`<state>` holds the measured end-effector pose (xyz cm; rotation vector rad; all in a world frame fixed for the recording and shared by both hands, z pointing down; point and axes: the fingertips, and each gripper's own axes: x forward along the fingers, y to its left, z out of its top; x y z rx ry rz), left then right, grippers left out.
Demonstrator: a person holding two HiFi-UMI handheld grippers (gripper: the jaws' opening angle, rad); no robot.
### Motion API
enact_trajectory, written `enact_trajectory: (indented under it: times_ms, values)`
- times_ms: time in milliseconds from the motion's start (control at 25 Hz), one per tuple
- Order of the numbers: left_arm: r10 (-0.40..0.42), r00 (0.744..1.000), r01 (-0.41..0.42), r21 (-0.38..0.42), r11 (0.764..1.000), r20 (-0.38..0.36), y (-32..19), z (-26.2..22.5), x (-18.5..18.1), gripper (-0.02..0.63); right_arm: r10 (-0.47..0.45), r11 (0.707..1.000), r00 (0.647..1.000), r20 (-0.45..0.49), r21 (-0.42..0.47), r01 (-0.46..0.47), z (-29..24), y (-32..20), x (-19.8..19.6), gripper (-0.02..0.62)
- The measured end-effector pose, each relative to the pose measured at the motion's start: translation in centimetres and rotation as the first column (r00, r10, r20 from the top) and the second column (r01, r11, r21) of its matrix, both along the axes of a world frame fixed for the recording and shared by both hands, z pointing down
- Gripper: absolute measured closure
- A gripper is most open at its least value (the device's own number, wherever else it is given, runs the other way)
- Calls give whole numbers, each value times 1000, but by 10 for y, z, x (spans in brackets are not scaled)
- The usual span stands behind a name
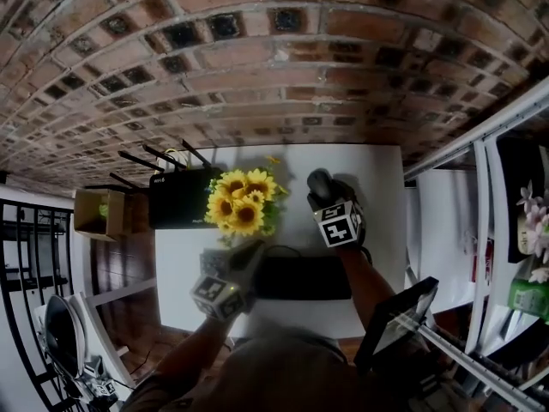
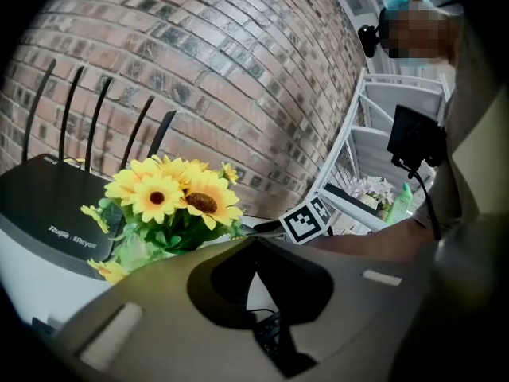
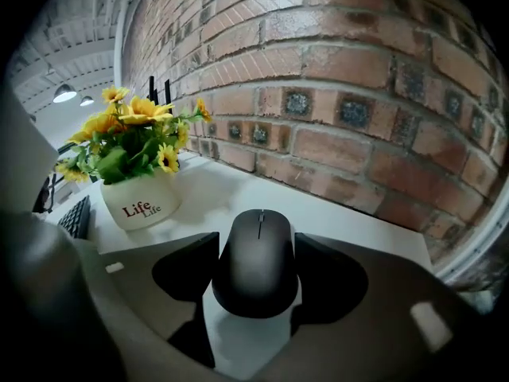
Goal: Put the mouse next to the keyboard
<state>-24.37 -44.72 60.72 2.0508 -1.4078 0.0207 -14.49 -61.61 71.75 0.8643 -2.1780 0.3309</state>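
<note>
The black mouse (image 1: 319,181) (image 3: 256,265) lies on the white table (image 1: 382,174) near the brick wall, right of the flowers. My right gripper (image 1: 322,189) (image 3: 256,255) reaches over it, and its two jaws press against the mouse's left and right sides. The black keyboard (image 1: 302,277) (image 3: 75,217) lies nearer to me at the table's front middle. Over the keyboard's left end my left gripper (image 1: 254,252) (image 2: 254,243) hovers with its jaw tips together and nothing between them.
A white pot of yellow sunflowers (image 1: 244,202) (image 3: 139,201) stands between the mouse and a black router (image 1: 180,197) (image 2: 48,213) with antennas. A white shelf frame (image 1: 480,196) borders the table's right side. A cardboard box (image 1: 99,213) sits off the left edge.
</note>
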Motion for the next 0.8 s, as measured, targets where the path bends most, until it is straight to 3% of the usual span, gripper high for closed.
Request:
enact_trajectory:
  times_ms: [480, 800]
  values:
    - [117, 993, -116, 121, 986, -4, 13, -27, 21, 604, 143, 986, 989, 22, 78, -144, -64, 69, 57, 284]
    - [249, 968, -243, 143, 959, -25, 53, -37, 47, 604, 315, 944, 949, -14, 106, -312, -76, 138, 129, 285]
